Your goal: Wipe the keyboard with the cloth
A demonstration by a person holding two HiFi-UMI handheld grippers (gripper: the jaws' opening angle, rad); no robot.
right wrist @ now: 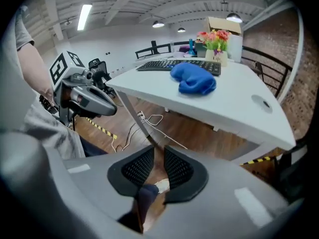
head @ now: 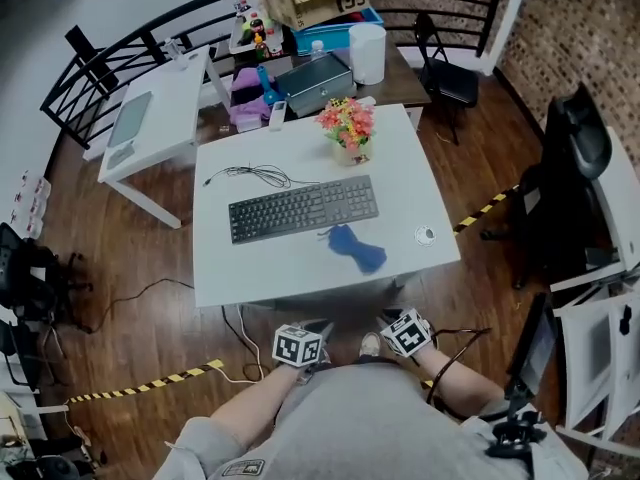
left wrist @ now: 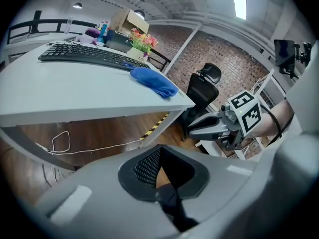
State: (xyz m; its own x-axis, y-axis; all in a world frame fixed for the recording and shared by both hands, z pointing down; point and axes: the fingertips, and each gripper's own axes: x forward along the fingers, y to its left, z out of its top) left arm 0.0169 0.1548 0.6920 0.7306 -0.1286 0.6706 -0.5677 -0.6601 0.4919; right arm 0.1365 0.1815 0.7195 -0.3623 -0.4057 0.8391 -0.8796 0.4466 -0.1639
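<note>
The cloth (head: 357, 249) lies crumpled on the white table (head: 260, 268), just in front of the right part of the keyboard (head: 303, 208). It is so close to the front edge of the keyboard that I cannot tell if the two touch. No tong holds the cloth. Both tongs are low, under the near edge of the table and close to the body of the person, well apart from the cloth.

The left gripper (left wrist: 159, 166) seems to have its jaws closed together, with nothing between them. The right gripper (right wrist: 159, 164) has its jaws a little apart. Only a narrow gap is there, and through it only the wooden floor and a shoe show, so it grips nothing.

How far the task is, this scene does not decide. It fits a cloth that waits to be picked up for wiping, and it fits equally a cloth that is laid down again after the keys are wiped. The keys are too small here to judge if they are clean.

By count, on this table I see one keyboard, one blue cloth, one pot of flowers (head: 347, 125), one small round white thing (head: 426, 235) and one loose black cable (head: 255, 175). The person holds two tongs
</note>
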